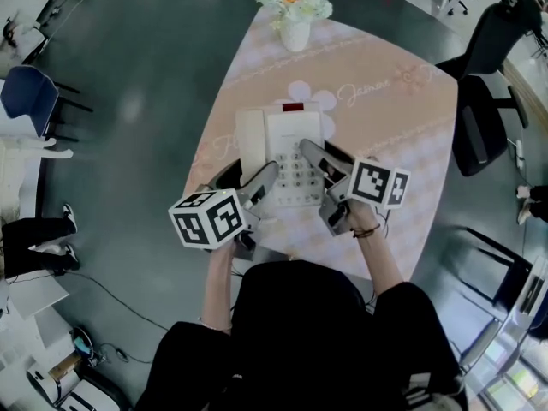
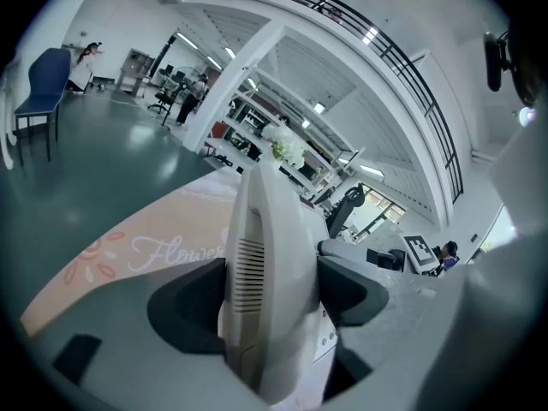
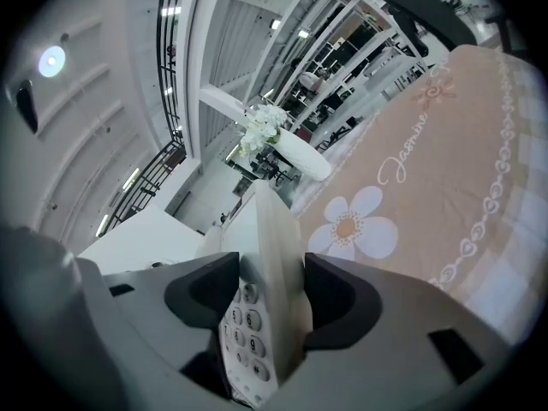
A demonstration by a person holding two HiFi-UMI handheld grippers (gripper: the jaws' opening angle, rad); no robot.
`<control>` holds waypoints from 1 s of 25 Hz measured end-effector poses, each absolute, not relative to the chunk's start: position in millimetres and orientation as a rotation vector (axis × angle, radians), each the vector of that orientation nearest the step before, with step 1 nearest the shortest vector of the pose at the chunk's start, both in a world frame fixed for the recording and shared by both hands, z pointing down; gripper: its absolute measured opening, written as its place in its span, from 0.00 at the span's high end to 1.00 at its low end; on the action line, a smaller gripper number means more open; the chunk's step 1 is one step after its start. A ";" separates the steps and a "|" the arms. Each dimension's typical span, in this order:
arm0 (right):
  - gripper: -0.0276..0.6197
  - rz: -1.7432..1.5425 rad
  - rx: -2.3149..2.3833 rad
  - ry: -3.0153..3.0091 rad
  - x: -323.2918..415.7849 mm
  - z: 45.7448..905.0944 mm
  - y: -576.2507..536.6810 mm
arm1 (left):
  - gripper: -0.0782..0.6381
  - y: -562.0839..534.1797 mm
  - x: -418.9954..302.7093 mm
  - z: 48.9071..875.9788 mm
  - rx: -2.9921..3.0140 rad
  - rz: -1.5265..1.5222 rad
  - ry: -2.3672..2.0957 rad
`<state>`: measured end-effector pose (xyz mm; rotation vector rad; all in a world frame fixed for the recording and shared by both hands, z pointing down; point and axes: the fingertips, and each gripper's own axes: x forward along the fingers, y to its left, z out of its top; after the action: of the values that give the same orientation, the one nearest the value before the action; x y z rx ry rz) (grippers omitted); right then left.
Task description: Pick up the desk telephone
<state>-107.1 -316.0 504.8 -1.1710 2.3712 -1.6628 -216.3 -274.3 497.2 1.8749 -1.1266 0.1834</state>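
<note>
We hold the phone (image 1: pixel 289 137) with both grippers. It is on the pink cloth (image 1: pixel 402 127), on our side of the vase (image 1: pixel 295 32), and we cannot tell whether it has left the cloth. The left gripper (image 2: pixel 272 285) has its jaws closed on the handset edge. The right gripper (image 3: pixel 261 294) is clamped on the keypad edge. Both grip the end farther from the vase.

White telephone (image 1: pixel 287 135), pink floral tablecloth (image 1: pixel 402 131)
</note>
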 end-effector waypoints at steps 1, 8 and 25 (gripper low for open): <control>0.61 -1.653 -1.177 2.376 -106.0 501.6 -314.4 | 0.44 -272.5 -216.2 493.9 1.880 0.179 -1.130; 0.61 -1.601 -1.118 2.384 -107.4 473.8 -298.7 | 0.44 -255.9 -215.6 467.3 1.912 0.168 -1.155; 0.61 -1.470 -1.036 2.383 -102.6 416.3 -263.9 | 0.44 -218.9 -207.0 415.5 1.965 0.125 -1.197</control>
<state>-102.6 -263.9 416.3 -1.0361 2.3826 -1.4703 -207.0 -218.9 415.5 1.9646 -1.1970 0.1248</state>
